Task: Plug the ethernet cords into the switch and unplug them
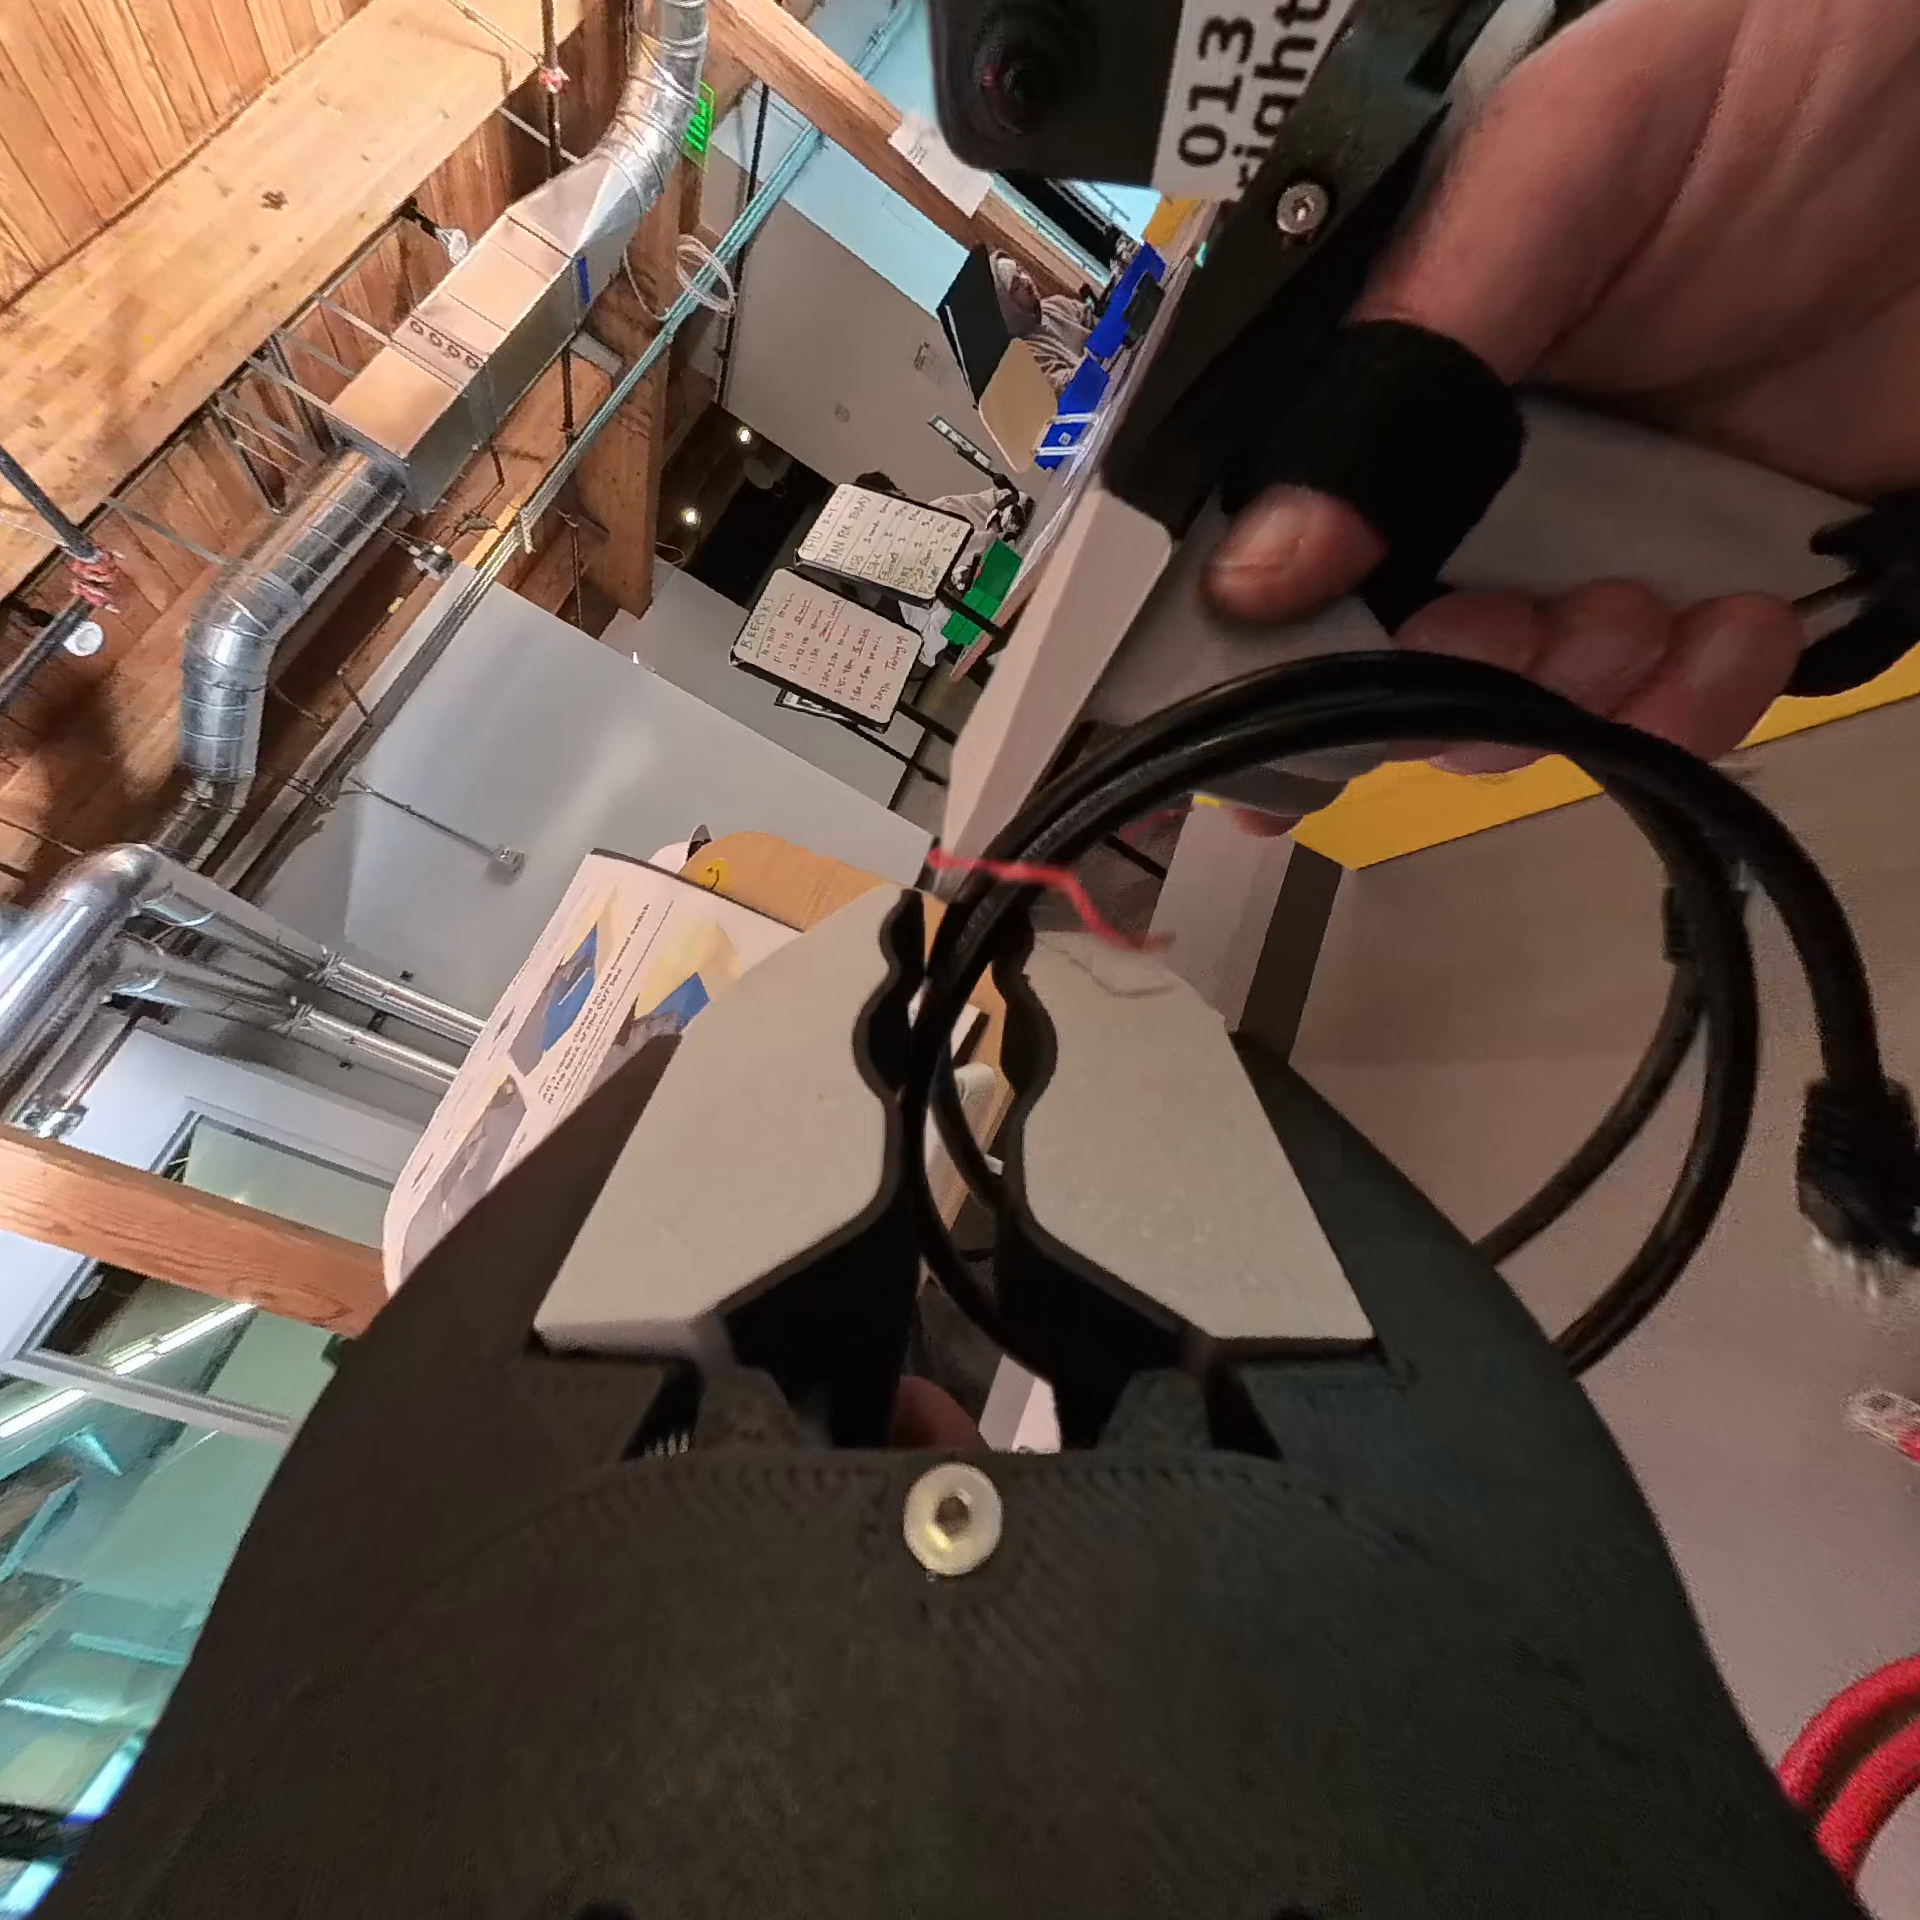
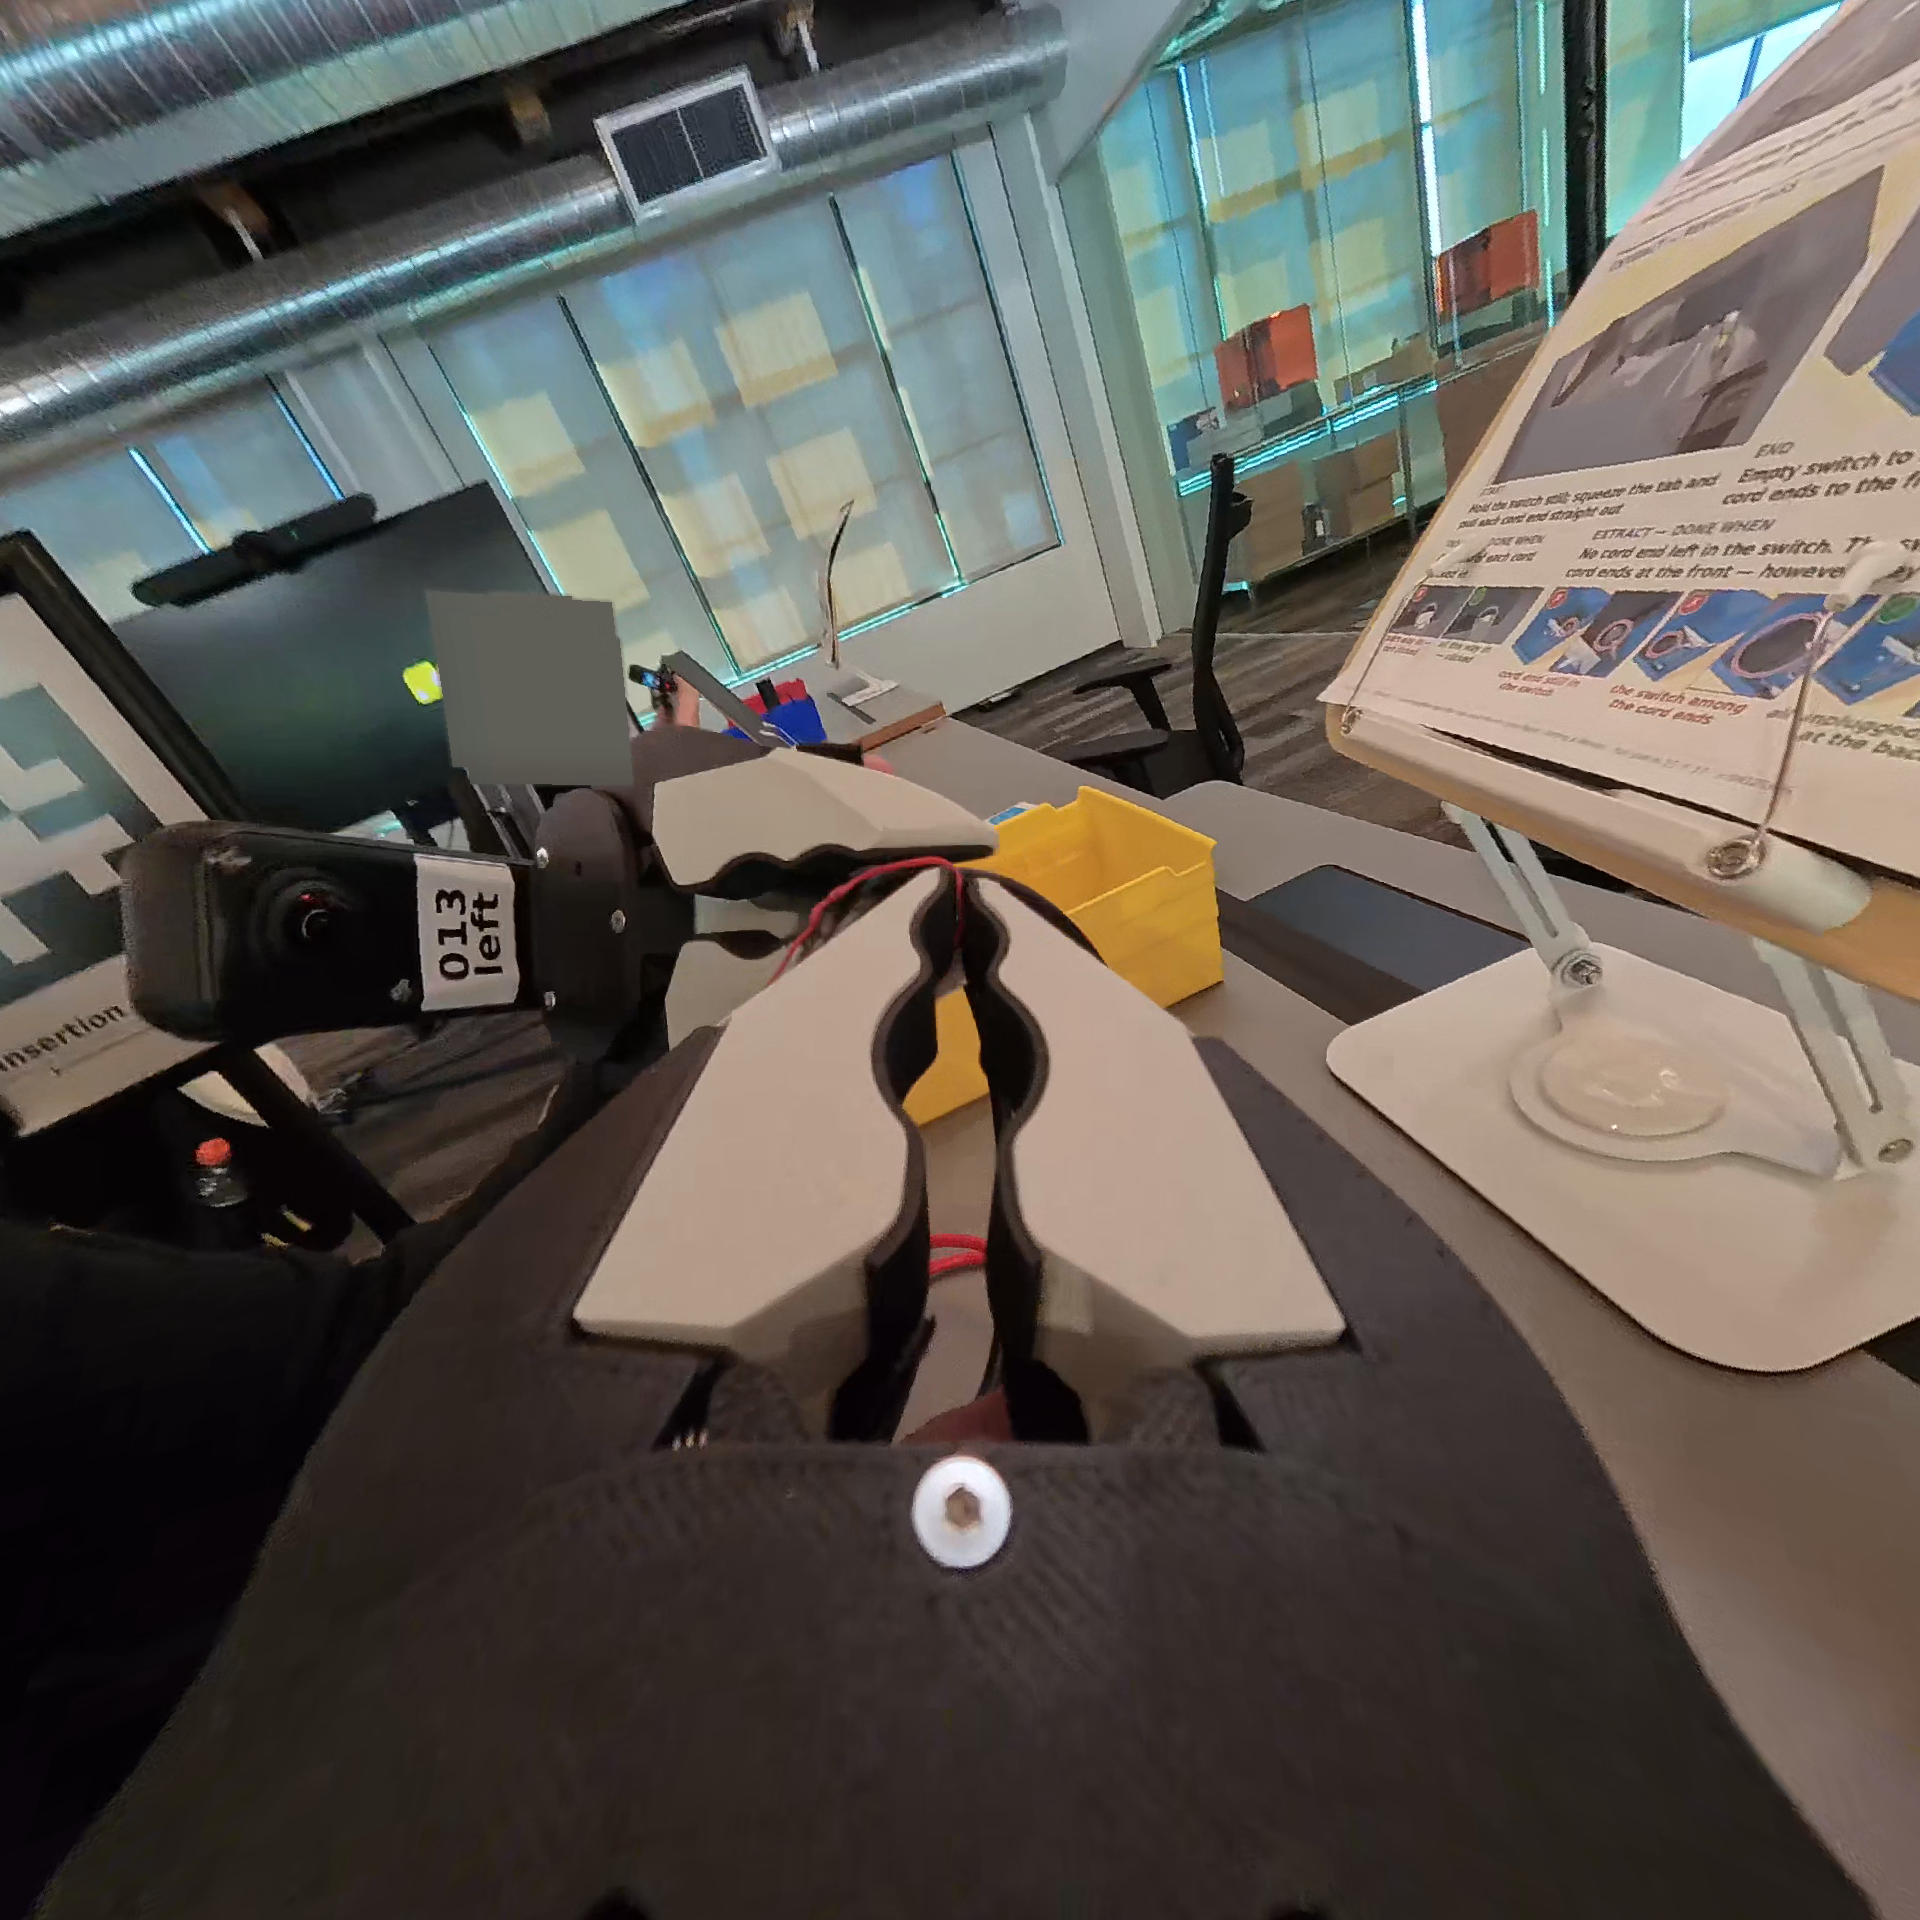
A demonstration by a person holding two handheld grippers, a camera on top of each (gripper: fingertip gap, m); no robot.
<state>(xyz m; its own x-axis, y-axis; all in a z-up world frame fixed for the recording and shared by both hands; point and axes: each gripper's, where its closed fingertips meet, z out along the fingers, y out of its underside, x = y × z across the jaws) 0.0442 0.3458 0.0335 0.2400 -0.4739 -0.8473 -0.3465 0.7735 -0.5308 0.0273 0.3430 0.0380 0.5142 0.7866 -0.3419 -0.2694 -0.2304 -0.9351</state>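
A yellow bin [image 2: 1122,914] stands on the grey table [image 2: 1351,1195] beyond the grippers; its contents are hidden from this angle. Beside it, a white stand [image 2: 1558,1174] carries a tilted board of printed sheets [image 2: 1714,499].

The ethernet cord [image 1: 1351,707] is black and coiled into 2 or more loops, held in the air above the table. One end, with its black plug [image 1: 1860,1174], hangs free at the right of the left wrist view. A thin red twist tie [image 1: 1049,894] crosses the coil at the fingertips.

The left gripper [image 1: 961,935] has its fingers nearly together, clamped on the strands of the coil. The right gripper [image 2: 951,883] is likewise nearly closed, its tips pinching the red tie and the black strands at the point where the left gripper's fingers meet them. A hand [image 1: 1662,343] holds the right gripper. A second, red cord [image 1: 1860,1766] lies on the table at lower right.
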